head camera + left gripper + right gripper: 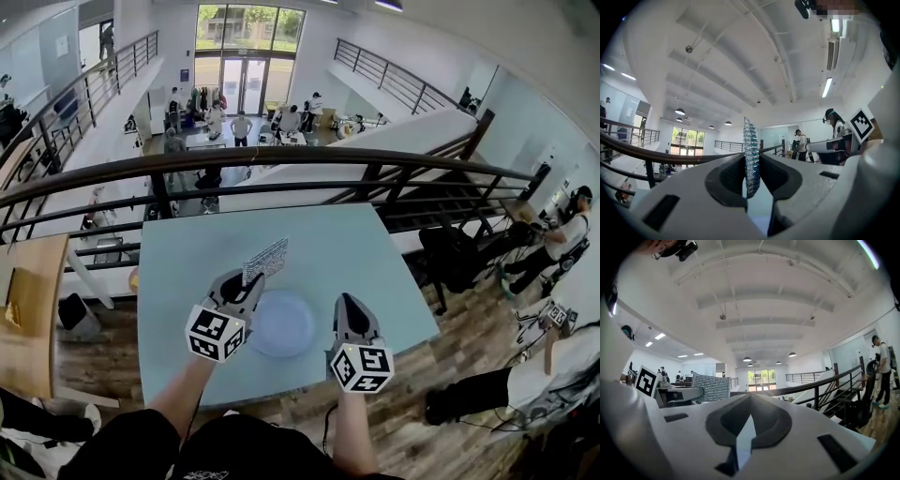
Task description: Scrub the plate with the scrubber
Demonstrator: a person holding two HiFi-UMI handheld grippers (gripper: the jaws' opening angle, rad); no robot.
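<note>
On the table (384, 253): one round plate (281, 323), pale blue like the tabletop, lying flat near the front edge.
Plate face: smooth and bare.
Scrubber (265, 260): thin rectangular sheet with a glittery silver-blue, knobbly weave. It is edge-on and upright in the left gripper view.
Scrubber position: held up off the table, just past the plate's far left rim.
Left gripper (249, 281): jaws pinched on the scrubber's lower part, with the sheet rising above them.
Right gripper (348, 302): jaws pressed together with nothing between them, just beside the plate's right rim.
Contact of scrubber with plate: cannot tell.
</note>
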